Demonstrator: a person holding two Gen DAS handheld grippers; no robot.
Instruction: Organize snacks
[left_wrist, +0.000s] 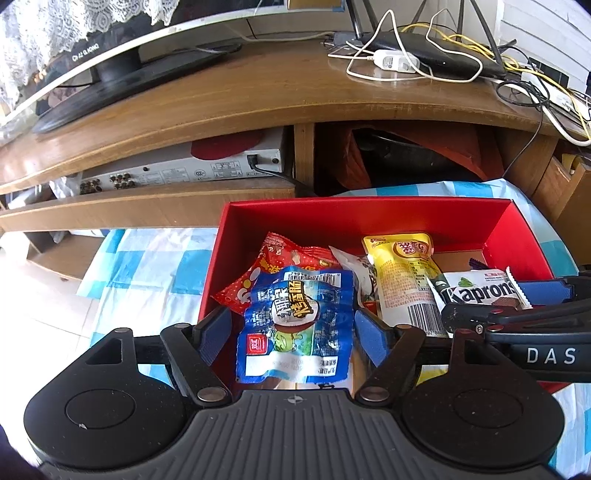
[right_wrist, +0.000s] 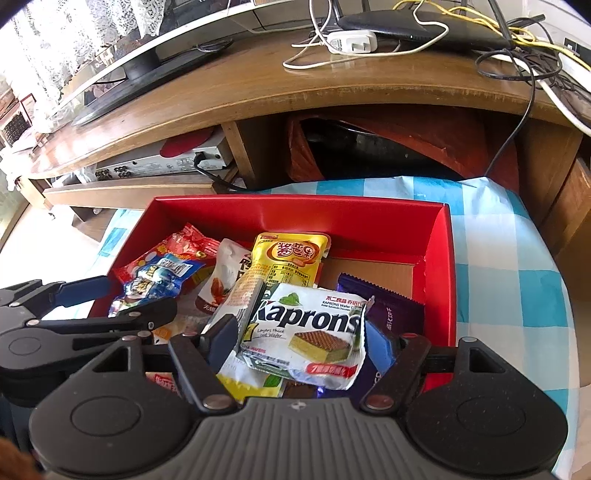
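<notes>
A red box (left_wrist: 369, 214) (right_wrist: 295, 218) on a blue-checked cloth holds several snack packets. My left gripper (left_wrist: 291, 328) is shut on a blue sausage packet (left_wrist: 295, 325) and holds it over the box's left part; the packet also shows in the right wrist view (right_wrist: 159, 280). My right gripper (right_wrist: 299, 339) is shut on a white Kaprons wafer packet (right_wrist: 306, 336) over the box's right part; the packet shows in the left wrist view too (left_wrist: 480, 288). In the box lie a yellow packet (left_wrist: 402, 273) (right_wrist: 288, 258), a red packet (left_wrist: 280, 258) (right_wrist: 177, 247), a white packet (right_wrist: 225, 280) and a purple packet (right_wrist: 391, 314).
A wooden TV stand (left_wrist: 258, 96) (right_wrist: 258, 74) rises just behind the box, with a TV base (left_wrist: 122, 85), a white charger and tangled cables (left_wrist: 399, 62) (right_wrist: 351, 40) on top. A silver player (left_wrist: 184, 173) sits on its lower shelf. The checked cloth (right_wrist: 498, 258) extends right of the box.
</notes>
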